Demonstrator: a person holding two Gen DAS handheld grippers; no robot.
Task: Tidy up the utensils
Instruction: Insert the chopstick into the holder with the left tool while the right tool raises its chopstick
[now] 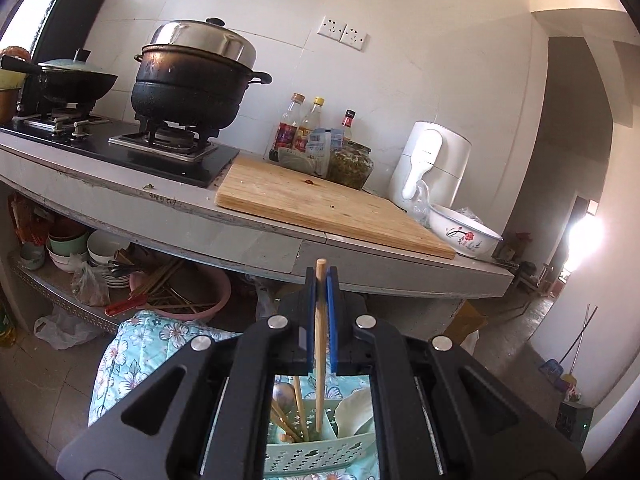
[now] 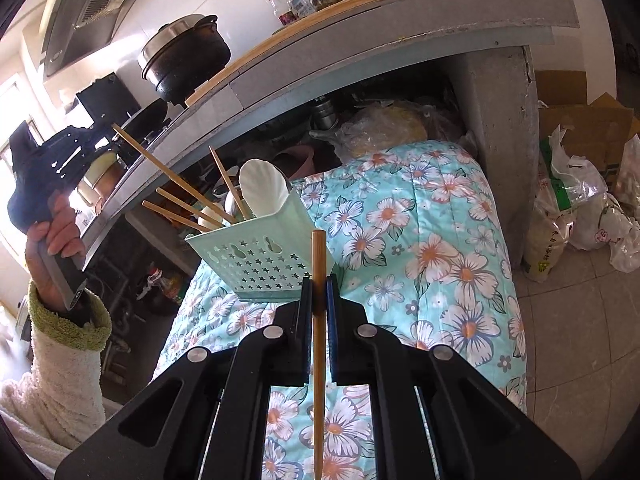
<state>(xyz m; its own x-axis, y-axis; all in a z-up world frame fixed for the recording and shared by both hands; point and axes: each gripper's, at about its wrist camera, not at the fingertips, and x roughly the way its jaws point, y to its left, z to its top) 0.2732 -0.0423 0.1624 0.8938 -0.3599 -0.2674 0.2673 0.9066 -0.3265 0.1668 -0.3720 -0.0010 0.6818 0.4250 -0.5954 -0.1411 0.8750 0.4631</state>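
Left wrist view, left to right: the left gripper point(image 1: 321, 280) is closed on a wooden chopstick point(image 1: 320, 344), whose lower end reaches down into the pale green perforated basket point(image 1: 316, 454); more chopsticks point(image 1: 298, 404) and a white spoon point(image 1: 354, 412) stand in the basket. Right wrist view, left to right: the person's left hand point(image 2: 54, 236) holds the other tool; the basket point(image 2: 260, 262) rests on a floral quilt point(image 2: 420, 240); the right gripper point(image 2: 319, 290) is closed on a second chopstick point(image 2: 319, 360), just in front of the basket and outside it.

Handling, as judged: a chopstick is light, stiff and smooth, so it may pivot or slide between flat pads; a hold near mid-length, as in the right gripper, limits swing. The basket is light plastic on soft bedding and may tip if a stick presses its rim. The spoon looks brittle
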